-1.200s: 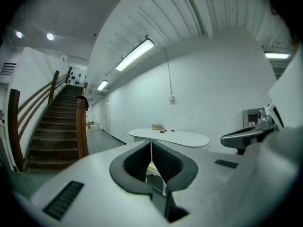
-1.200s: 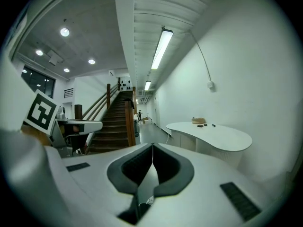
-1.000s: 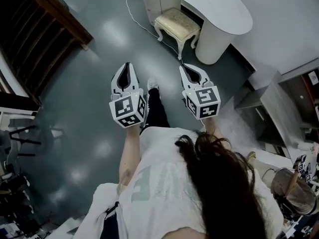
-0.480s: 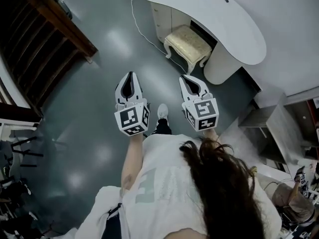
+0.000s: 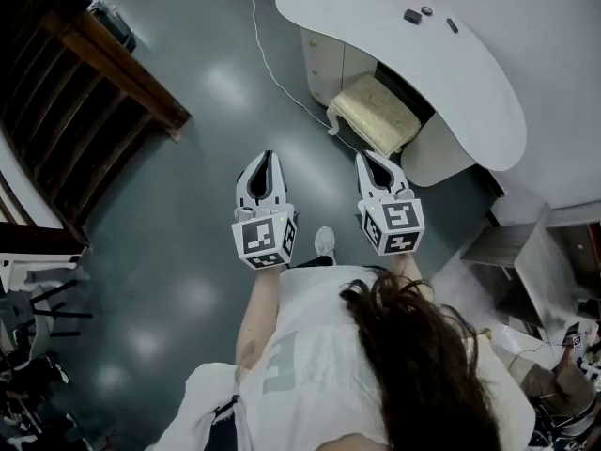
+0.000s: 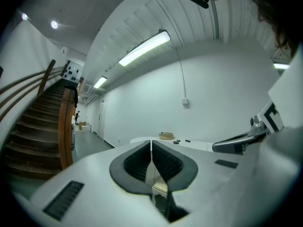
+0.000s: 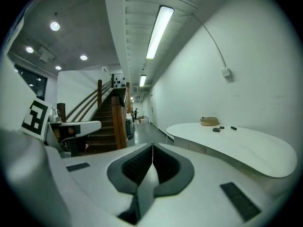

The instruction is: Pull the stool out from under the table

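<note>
stool [image 5: 377,114] and table [image 5: 441,78] nearer than before | left tongs [image 5: 267,156], right tongs [image 5: 367,156] held forward, abreast | both closed, empty

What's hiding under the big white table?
A cream cushioned stool with white carved legs sits under the curved white table, beside a white cabinet. The tabletop covers the stool's far side.

Upright stool [image 5: 376,113]: cream cushioned seat, white curved legs, front half out on the floor, rear half tucked under the table [image 5: 470,92]. Top is white, curved, kidney-shaped, with white supports flanking the stool.
</note>
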A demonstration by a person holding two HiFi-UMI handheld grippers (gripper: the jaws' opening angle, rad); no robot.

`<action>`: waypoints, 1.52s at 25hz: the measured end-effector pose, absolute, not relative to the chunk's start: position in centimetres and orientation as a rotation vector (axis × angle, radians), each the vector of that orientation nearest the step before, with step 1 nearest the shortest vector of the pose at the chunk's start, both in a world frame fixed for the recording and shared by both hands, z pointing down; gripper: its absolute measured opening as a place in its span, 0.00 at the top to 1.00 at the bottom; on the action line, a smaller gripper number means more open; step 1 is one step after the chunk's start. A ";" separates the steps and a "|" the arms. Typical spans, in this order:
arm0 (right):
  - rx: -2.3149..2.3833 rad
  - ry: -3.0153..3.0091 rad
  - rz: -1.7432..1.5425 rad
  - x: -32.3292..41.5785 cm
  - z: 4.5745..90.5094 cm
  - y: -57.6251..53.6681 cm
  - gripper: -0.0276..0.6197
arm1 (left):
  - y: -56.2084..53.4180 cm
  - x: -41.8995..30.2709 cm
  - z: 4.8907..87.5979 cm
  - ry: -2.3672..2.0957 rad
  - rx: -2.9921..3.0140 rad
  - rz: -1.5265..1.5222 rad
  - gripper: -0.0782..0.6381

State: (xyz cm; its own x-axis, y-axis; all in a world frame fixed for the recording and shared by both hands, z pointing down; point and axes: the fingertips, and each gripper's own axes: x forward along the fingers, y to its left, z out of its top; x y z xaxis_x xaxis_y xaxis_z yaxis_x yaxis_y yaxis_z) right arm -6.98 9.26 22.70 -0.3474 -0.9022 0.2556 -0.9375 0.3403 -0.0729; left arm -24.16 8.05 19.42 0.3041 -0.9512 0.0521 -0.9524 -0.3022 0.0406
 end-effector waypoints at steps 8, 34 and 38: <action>1.689 -2.411 0.327 -9.9 23.9 4.9 0.91 | 3.5 -26.2 20.0 -1.786 2.487 0.034 0.84; 1.516 -2.517 0.230 -12.0 22.5 -4.7 0.91 | -2.4 -28.0 20.4 -2.012 2.307 0.054 0.84; 1.489 -2.515 0.215 -12.3 22.9 -4.9 0.91 | -2.4 -28.2 19.6 -2.036 2.327 0.007 0.84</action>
